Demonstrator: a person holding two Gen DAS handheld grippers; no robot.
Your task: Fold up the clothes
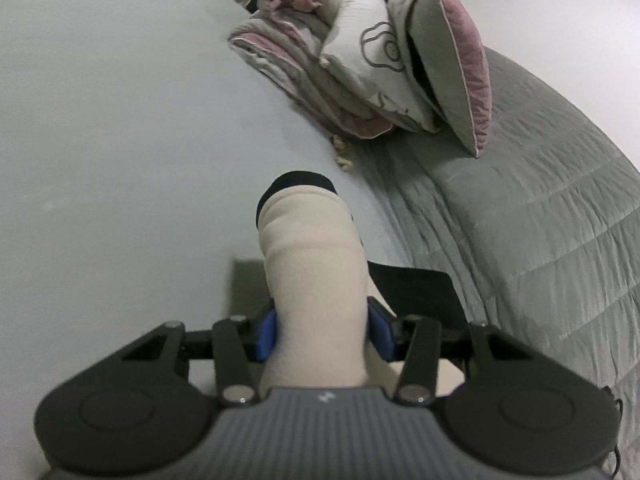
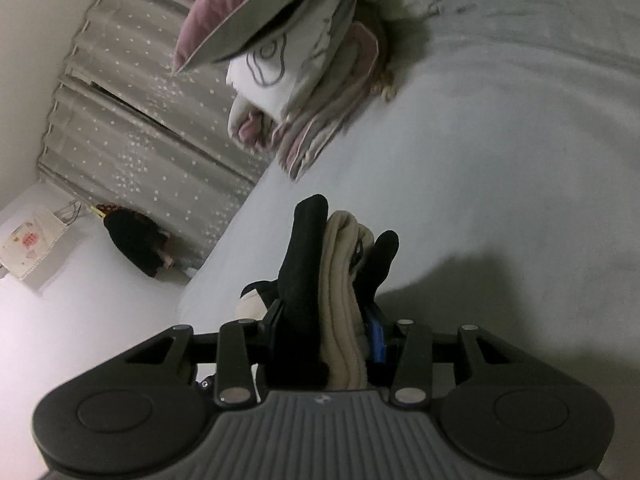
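Observation:
A cream and black garment is held by both grippers above a pale grey bed sheet (image 1: 120,140). In the left wrist view my left gripper (image 1: 322,332) is shut on a thick cream fold of the garment (image 1: 312,256) with a black edge at its far end. In the right wrist view my right gripper (image 2: 332,336) is shut on a bunched part of the same garment (image 2: 340,280), black and cream layers pressed together between the blue pads (image 2: 376,340). The rest of the garment is hidden below the grippers.
A pile of folded quilts and pillows (image 1: 360,60) lies at the head of the bed, also shown in the right wrist view (image 2: 304,80). A grey quilted bedspread (image 1: 540,220) covers the right side. A starred curtain (image 2: 132,120), a dark bag (image 2: 136,244) and a white box (image 2: 28,248) stand beside the bed.

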